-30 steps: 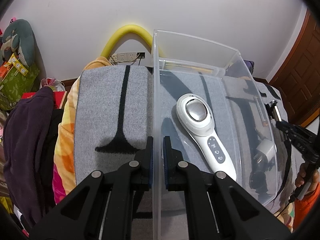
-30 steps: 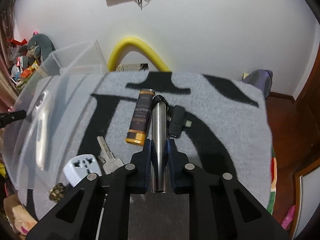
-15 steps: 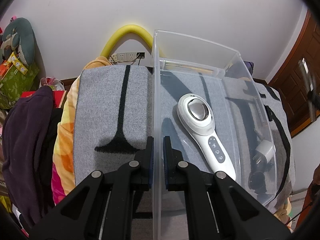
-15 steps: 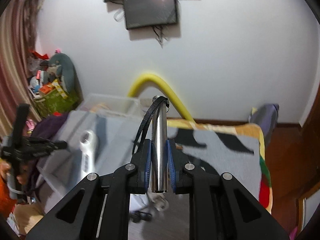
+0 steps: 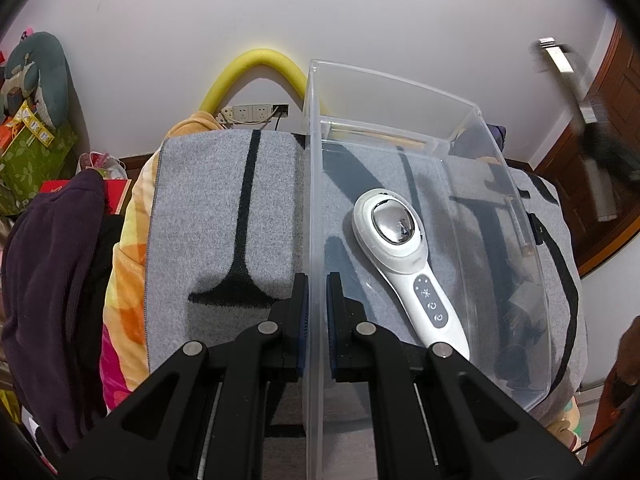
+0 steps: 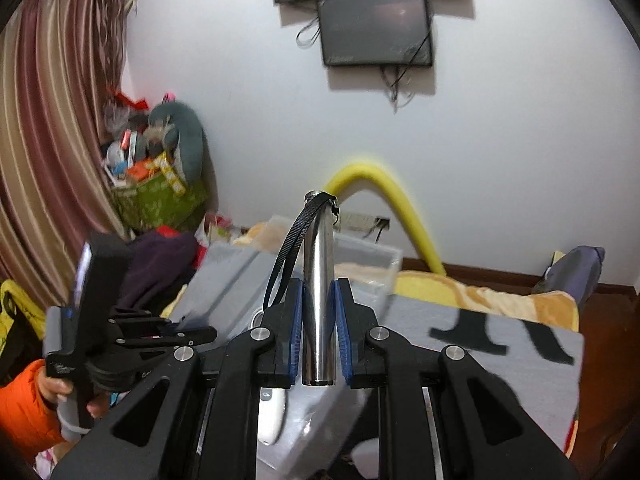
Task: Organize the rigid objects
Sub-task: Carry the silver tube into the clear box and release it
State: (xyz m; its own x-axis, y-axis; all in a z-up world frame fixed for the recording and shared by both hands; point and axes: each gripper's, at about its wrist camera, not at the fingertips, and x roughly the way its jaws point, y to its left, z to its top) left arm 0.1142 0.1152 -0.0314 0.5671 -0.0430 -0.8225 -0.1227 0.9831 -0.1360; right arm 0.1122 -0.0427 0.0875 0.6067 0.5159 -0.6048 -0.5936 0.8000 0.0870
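My left gripper (image 5: 316, 292) is shut on the left wall of a clear plastic bin (image 5: 472, 108) that sits on a grey blanket (image 5: 208, 216). A white handheld massager (image 5: 404, 264) lies in the bin. My right gripper (image 6: 318, 312) is shut on a shiny metal cylinder (image 6: 318, 280) with a black strap, held up in the air above the bin (image 6: 372, 256). The massager's handle (image 6: 272, 412) shows below it. The cylinder appears blurred at the upper right of the left wrist view (image 5: 560, 60). A white plug adapter (image 5: 524, 296) and other small items show through the bin's right wall.
The left gripper tool (image 6: 100, 344) is at the lower left of the right wrist view. A yellow foam tube (image 5: 256, 64) arcs against the wall. Dark clothes (image 5: 52, 272) are piled left of the blanket. A wooden door (image 5: 604, 160) stands to the right.
My right gripper lifted the metal cylinder off the blanket and carried it up and left over the bin. My left gripper kept its hold on the bin wall.
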